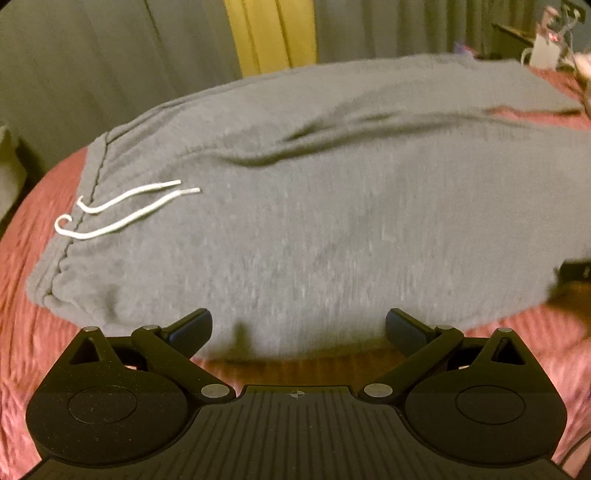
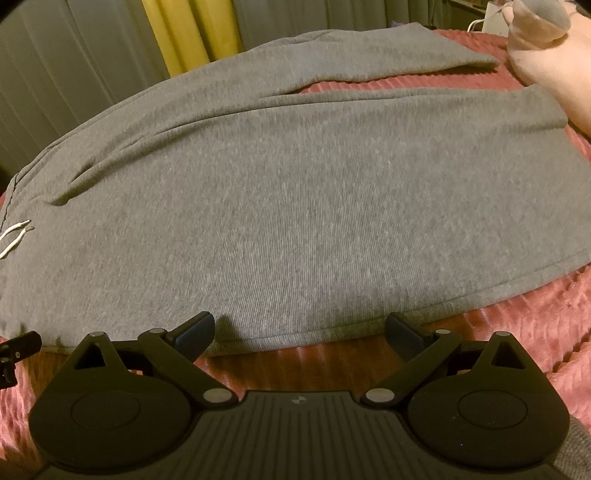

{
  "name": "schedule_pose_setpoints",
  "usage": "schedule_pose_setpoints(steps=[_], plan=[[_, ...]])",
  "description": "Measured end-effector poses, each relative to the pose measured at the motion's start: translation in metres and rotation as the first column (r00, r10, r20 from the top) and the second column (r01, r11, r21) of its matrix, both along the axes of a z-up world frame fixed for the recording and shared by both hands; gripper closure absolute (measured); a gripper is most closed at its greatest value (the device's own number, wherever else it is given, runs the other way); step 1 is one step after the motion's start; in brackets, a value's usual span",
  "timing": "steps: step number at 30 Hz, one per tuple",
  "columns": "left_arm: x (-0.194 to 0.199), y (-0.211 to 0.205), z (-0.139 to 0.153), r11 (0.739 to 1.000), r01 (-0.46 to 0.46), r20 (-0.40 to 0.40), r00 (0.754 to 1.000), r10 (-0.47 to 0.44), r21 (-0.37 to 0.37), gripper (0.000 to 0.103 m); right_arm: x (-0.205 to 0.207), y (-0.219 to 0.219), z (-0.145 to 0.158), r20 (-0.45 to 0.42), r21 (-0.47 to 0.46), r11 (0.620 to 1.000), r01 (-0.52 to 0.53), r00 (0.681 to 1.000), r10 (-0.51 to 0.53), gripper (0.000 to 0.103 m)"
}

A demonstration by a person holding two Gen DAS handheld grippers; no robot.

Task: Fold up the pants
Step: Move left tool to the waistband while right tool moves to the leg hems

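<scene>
Grey sweatpants (image 1: 314, 206) lie flat on a pink ribbed bedspread (image 1: 33, 221), waistband at the left with two white drawstrings (image 1: 122, 206), legs running to the right. My left gripper (image 1: 298, 328) is open and empty at the near edge of the pants, near the waist. In the right wrist view the pants (image 2: 295, 206) fill the frame, with the drawstrings (image 2: 14, 236) at the far left. My right gripper (image 2: 300, 330) is open and empty at the near hem edge of the front leg. The two legs lie side by side, slightly apart at the far right.
Grey and yellow curtains (image 1: 269, 33) hang behind the bed. A pale pillow or cloth (image 2: 554, 48) lies at the far right. Cluttered items (image 1: 550, 40) stand at the back right. The other gripper's tip (image 2: 14, 347) shows at the left edge.
</scene>
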State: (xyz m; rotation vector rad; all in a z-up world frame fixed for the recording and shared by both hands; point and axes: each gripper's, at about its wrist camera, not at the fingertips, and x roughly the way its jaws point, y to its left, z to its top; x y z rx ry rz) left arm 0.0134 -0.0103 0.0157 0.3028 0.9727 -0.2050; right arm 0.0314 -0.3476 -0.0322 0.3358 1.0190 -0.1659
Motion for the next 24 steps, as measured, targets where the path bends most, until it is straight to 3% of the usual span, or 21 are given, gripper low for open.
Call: schedule_pose_setpoints(steps=[4, 9, 11, 15, 18, 21, 23, 24], plan=[[0.022, -0.011, 0.029, 0.997, -0.034, 0.031, 0.999, 0.036, -0.064, 0.000, 0.010, -0.014, 0.003, 0.000, 0.044, 0.999, -0.004, 1.000, 0.004, 0.004], [0.060, -0.041, 0.066, 0.990, -0.083, 0.145, 0.984, 0.099, -0.114, 0.000, 0.032, -0.051, -0.006, -0.036, 0.058, 0.995, 0.081, 0.996, -0.079, 0.004], [0.074, -0.048, 0.068, 0.984, -0.090, 0.152, 0.982, 0.114, -0.155, 0.000, 0.036, -0.061, -0.017, -0.049, 0.108, 0.985, 0.137, 0.990, -0.132, 0.004], [0.095, -0.043, 0.039, 0.968, -0.145, 0.136, 0.975, 0.175, -0.207, 0.000, 0.037, -0.058, -0.021, -0.016, 0.089, 0.978, 0.187, 0.982, -0.186, 0.004], [0.107, -0.030, 0.007, 0.969, -0.215, 0.127, 0.965, 0.231, -0.124, 0.000, 0.034, -0.053, -0.021, 0.002, 0.064, 0.980, 0.186, 0.983, -0.186, 0.004], [0.124, -0.014, -0.014, 0.957, -0.289, 0.153, 0.946, 0.287, -0.005, 0.000, 0.047, -0.050, -0.020, -0.072, 0.026, 0.993, 0.117, 0.991, -0.115, 0.004], [0.131, 0.000, -0.018, 0.942, -0.335, 0.173, 0.928, 0.330, -0.001, 0.000, 0.064, -0.053, -0.013, -0.134, 0.009, 0.998, 0.068, 0.989, -0.066, 0.004], [0.135, 0.005, -0.019, 0.936, -0.352, 0.179, 0.920, 0.349, -0.016, 0.000, 0.071, -0.057, -0.004, -0.107, 0.006, 0.998, 0.068, 0.992, -0.068, 0.004]])
